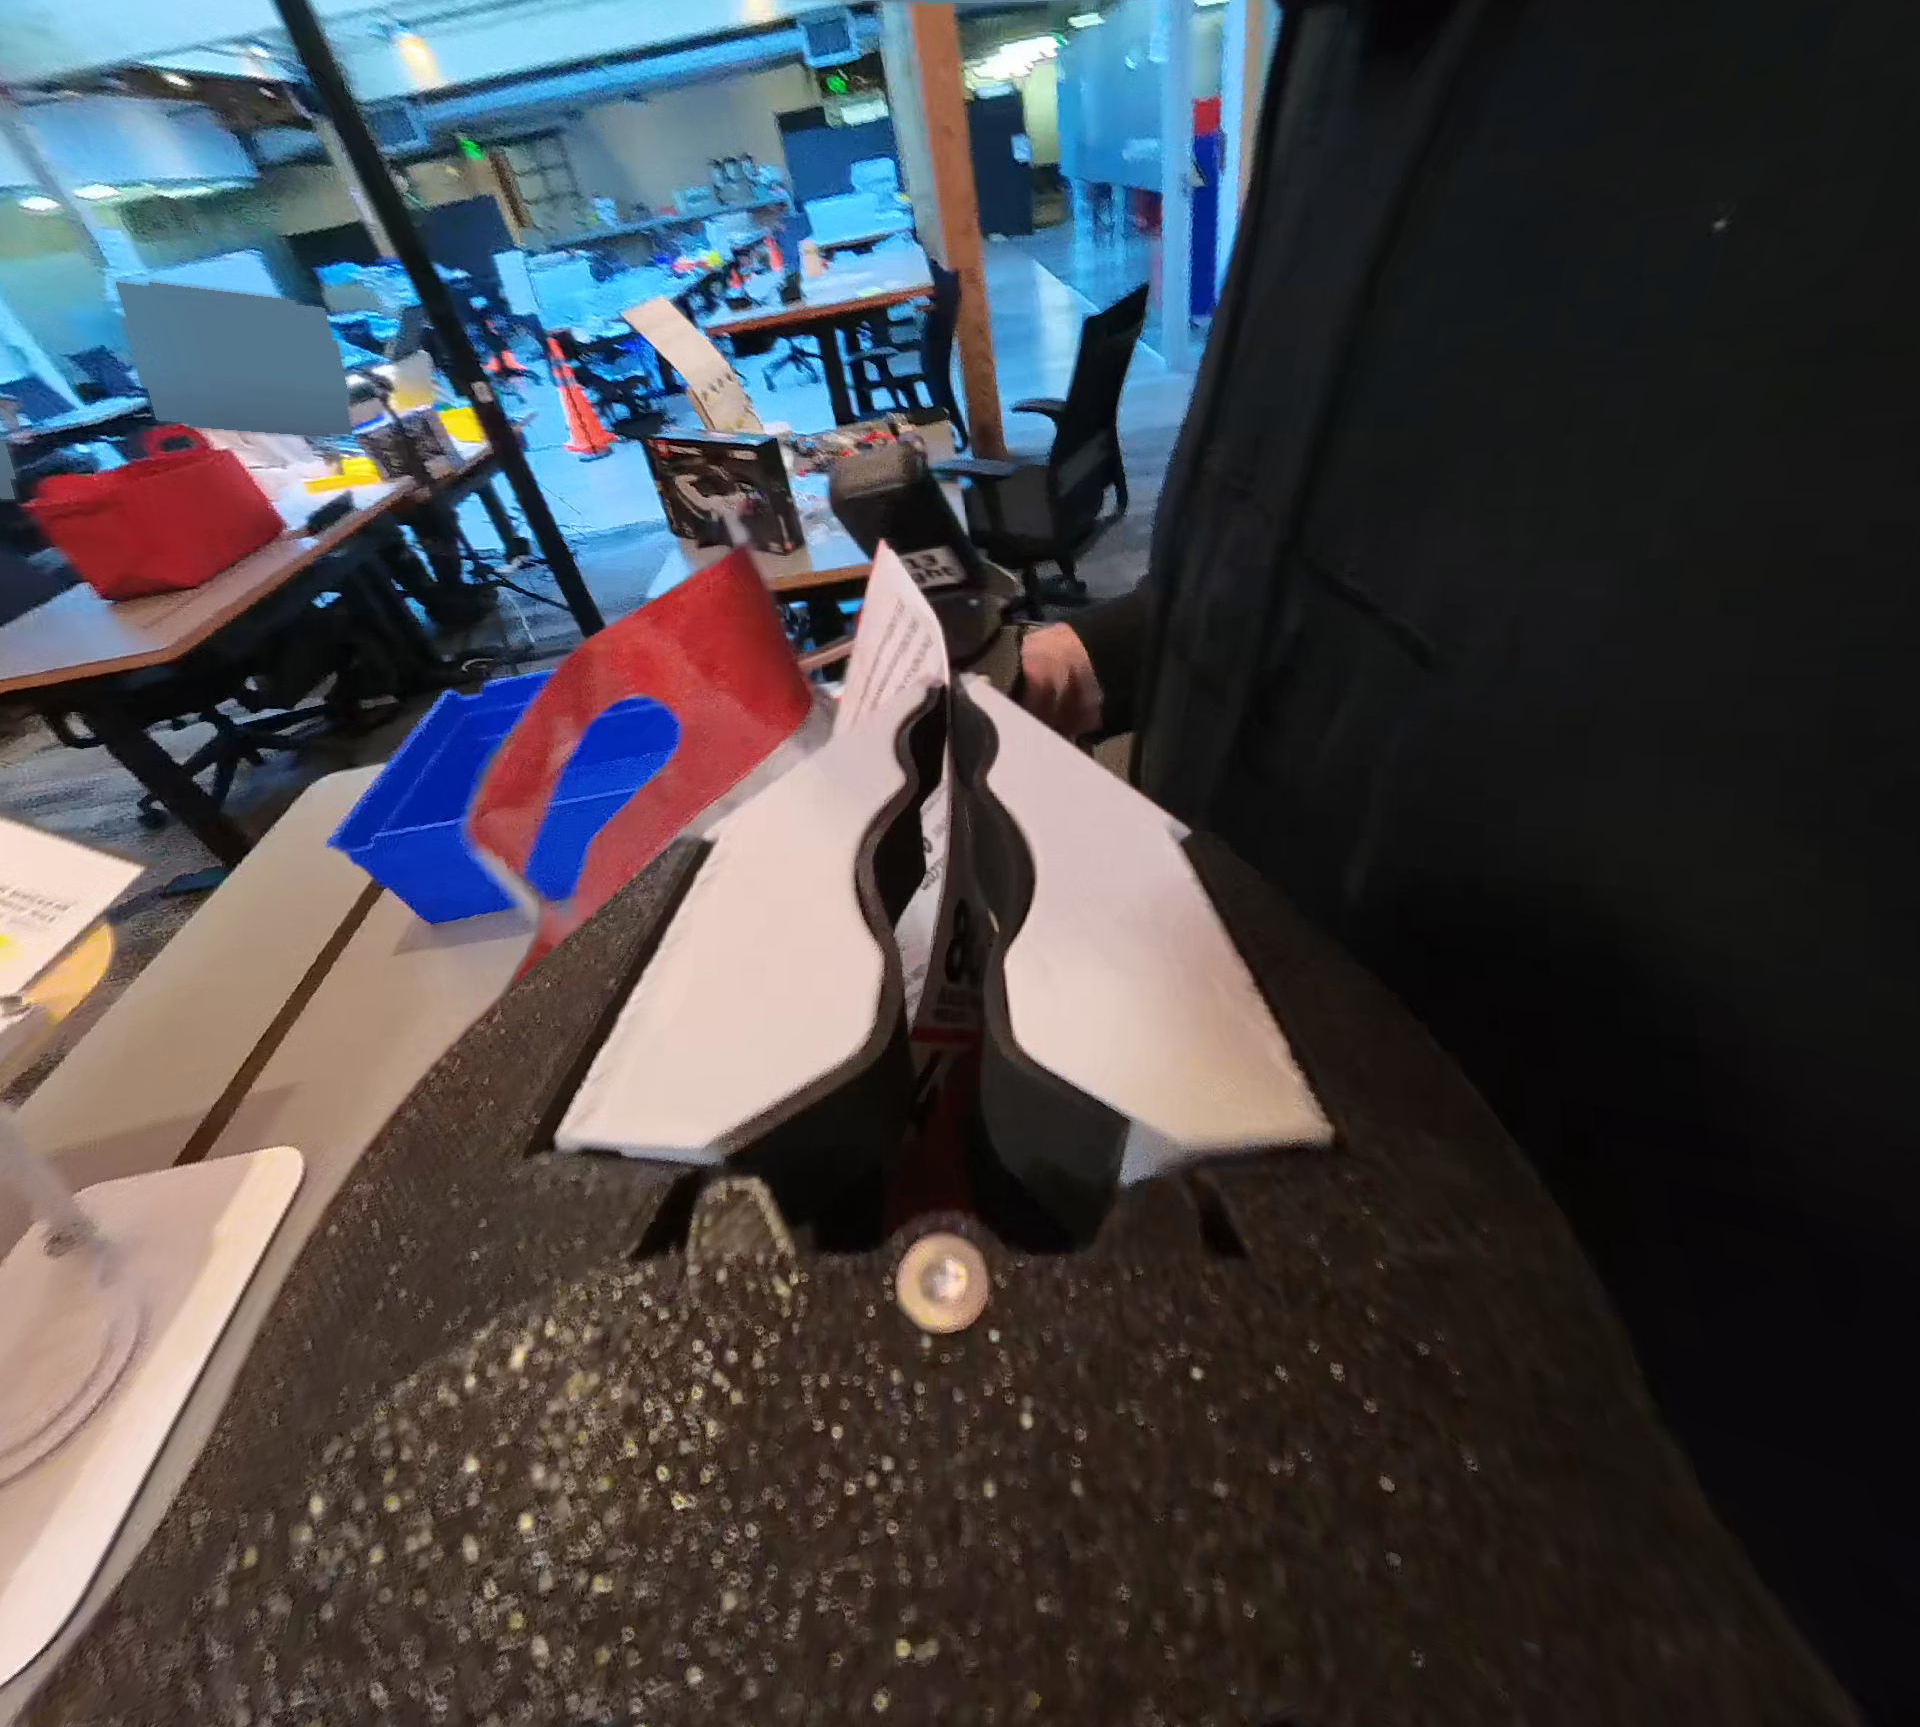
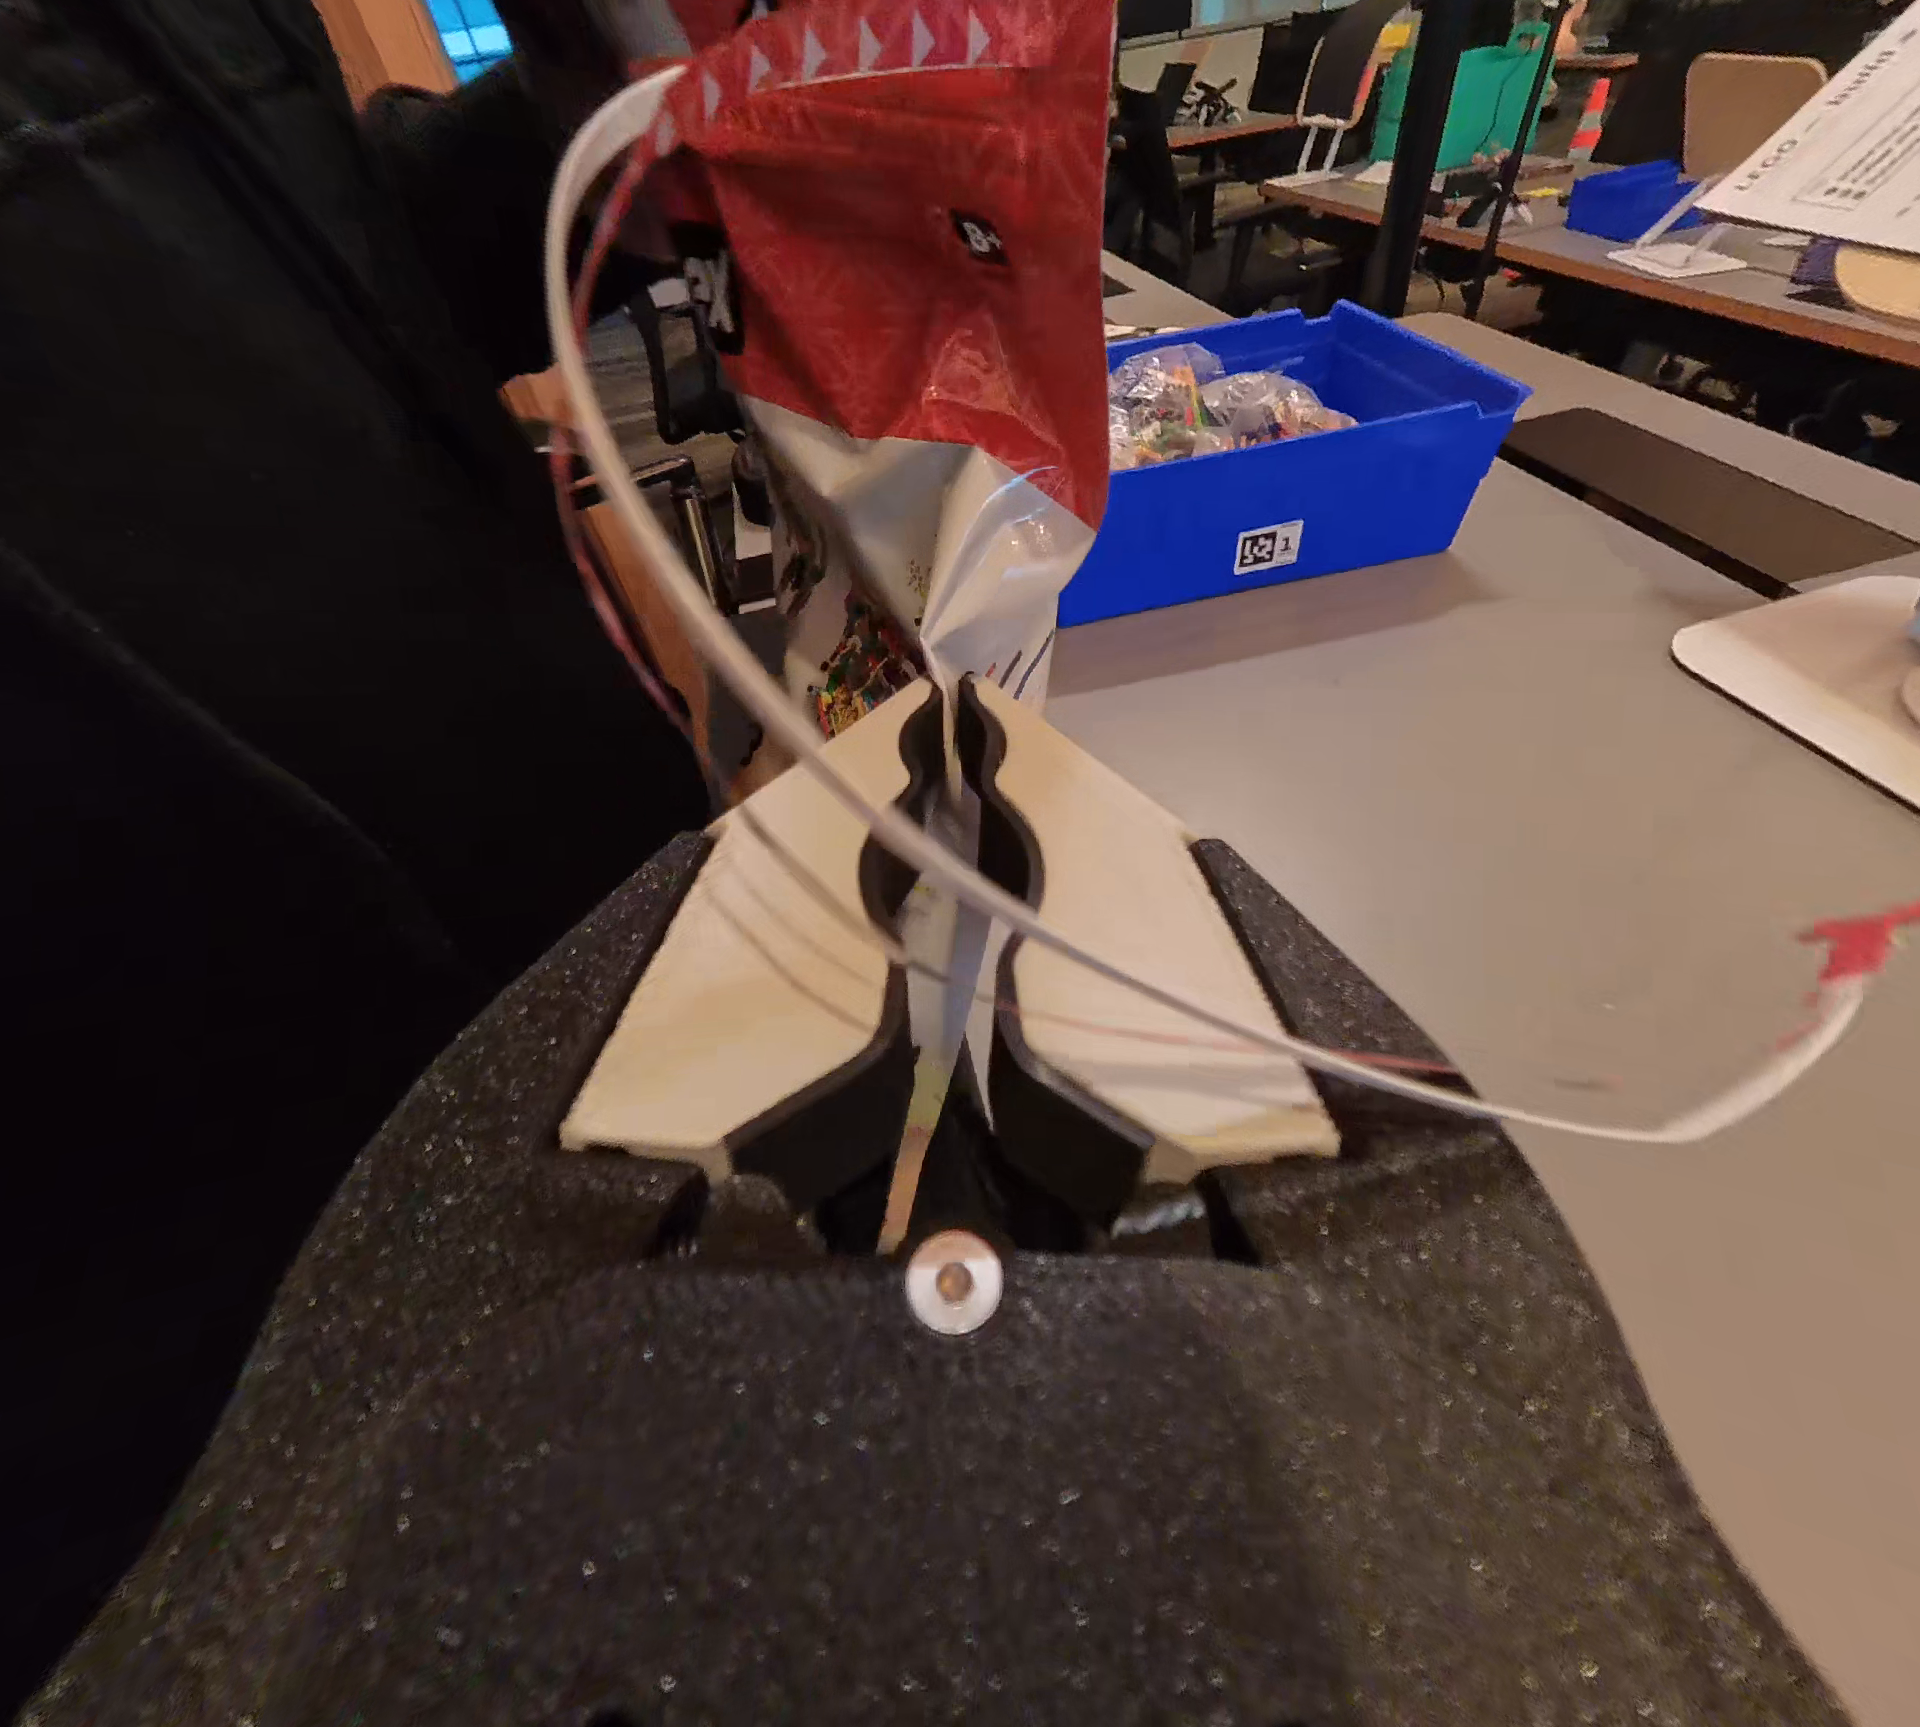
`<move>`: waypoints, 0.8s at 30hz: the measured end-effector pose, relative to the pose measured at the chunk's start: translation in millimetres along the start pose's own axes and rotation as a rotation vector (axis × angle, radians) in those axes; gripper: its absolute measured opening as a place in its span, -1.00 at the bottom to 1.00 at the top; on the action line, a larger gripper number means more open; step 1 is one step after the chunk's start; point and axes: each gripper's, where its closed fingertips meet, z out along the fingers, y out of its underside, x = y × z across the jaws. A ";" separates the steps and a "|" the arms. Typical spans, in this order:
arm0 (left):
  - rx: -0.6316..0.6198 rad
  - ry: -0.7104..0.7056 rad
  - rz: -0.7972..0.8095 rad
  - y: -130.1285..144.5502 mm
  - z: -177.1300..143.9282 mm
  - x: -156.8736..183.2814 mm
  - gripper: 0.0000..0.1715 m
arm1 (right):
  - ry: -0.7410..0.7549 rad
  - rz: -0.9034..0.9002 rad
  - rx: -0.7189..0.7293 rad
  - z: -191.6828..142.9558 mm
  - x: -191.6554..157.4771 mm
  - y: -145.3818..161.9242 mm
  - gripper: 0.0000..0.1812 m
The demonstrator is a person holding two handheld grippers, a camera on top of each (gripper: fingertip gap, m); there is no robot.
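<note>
The left claw (image 1: 951, 742) is squeezed tight on the red bag (image 1: 665, 701). It pinches the bag's white printed edge between its two fingers. The red part of the bag, with a cut-out handle hole, sticks up to the left, and the blue bin (image 1: 436, 836) shows through that hole. The bin sits on the grey table (image 1: 312, 1002).

The right claw (image 2: 956, 701) is squeezed tight too. It grips the silvery lower part of the same red bag (image 2: 914, 223), which hangs up in the air above the fingers. A thin white strip (image 2: 644, 493) is torn most of the way off and curls around the claw. To the right, the blue bin (image 2: 1299, 493) already has small clear packets inside. The red bag is held up between both claws, not in the bin.
</note>
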 end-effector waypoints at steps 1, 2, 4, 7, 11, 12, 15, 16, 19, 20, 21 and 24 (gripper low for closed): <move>-0.009 0.015 0.010 -0.9 3.9 4.1 -1.00 | 0.006 -0.005 -0.005 0.9 0.2 -0.3 -1.00; -0.013 0.033 0.012 -1.9 7.5 8.1 -1.00 | 0.013 -0.021 -0.018 2.5 -0.2 -0.1 -1.00; -0.027 0.056 0.019 -1.5 15.5 14.4 -1.00 | 0.026 -0.065 -0.044 6.1 -0.3 0.8 -1.00; -0.043 0.051 0.026 -0.9 21.4 15.4 -1.00 | 0.033 -0.066 -0.044 8.8 1.4 1.2 -1.00; -0.043 -0.091 -0.009 -0.2 11.3 -13.3 -1.00 | 0.064 -0.037 -0.059 9.0 9.1 3.5 -1.00; -0.032 -0.144 -0.015 -2.5 5.8 -24.2 -1.00 | 0.069 -0.021 -0.063 10.2 11.2 3.7 -1.00; -0.020 -0.274 -0.035 -5.1 -5.9 -52.1 -1.00 | 0.079 0.004 -0.070 15.4 17.5 3.5 -1.00; 0.004 -0.312 -0.063 -7.5 -10.8 -61.6 -1.00 | 0.091 0.017 -0.069 15.5 22.6 4.8 -1.00; 0.070 -0.426 -0.135 -19.1 -34.6 -92.4 -1.00 | 0.112 0.055 -0.062 10.5 37.0 9.6 -1.00; 0.015 -0.453 -0.118 -16.7 -38.2 -100.1 -1.00 | 0.105 0.052 -0.063 9.6 37.5 9.7 -1.00; -0.004 -0.472 -0.107 -19.3 -40.6 -106.3 -1.00 | 0.109 0.039 -0.071 9.4 38.2 10.1 -1.00; 0.030 -0.512 -0.106 -40.4 -54.7 -123.2 -1.00 | 0.129 0.044 -0.077 4.1 44.4 11.5 -1.00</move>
